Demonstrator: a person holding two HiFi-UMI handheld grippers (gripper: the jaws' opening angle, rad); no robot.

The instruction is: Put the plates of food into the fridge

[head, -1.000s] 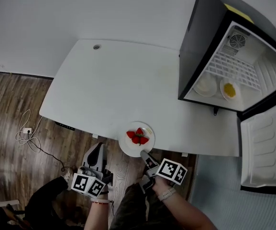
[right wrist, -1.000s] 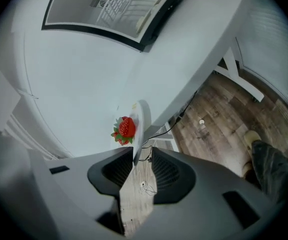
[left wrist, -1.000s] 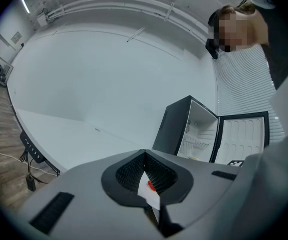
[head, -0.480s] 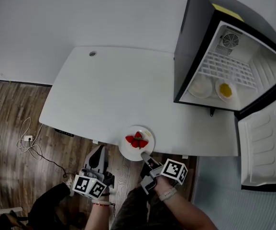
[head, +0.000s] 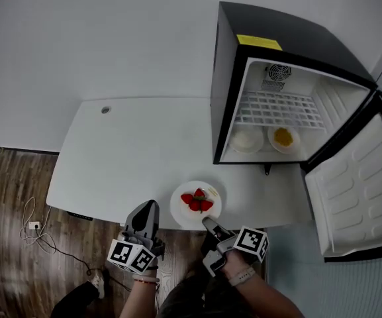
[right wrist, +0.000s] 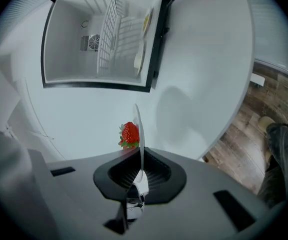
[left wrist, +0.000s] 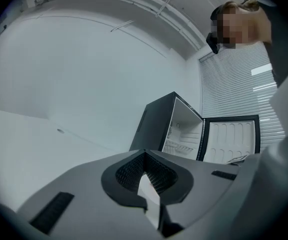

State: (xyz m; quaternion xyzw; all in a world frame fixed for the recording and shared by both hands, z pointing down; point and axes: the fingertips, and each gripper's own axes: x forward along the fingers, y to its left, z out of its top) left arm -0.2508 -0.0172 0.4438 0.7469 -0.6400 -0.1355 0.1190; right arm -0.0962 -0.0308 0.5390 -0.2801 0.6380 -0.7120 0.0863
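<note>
White plate (right wrist: 140,134) edge-on, pinched in right tongs (right wrist: 140,174); head view shows strawberries (head: 196,201).

Bright, even light; fisheye-bent, dark-vignetted edges.

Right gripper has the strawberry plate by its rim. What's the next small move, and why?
Probably carry the strawberry plate level toward the open fridge: the right gripper is shut on its rim, and the fridge already holds a white plate and a plate of yellow food.
</note>
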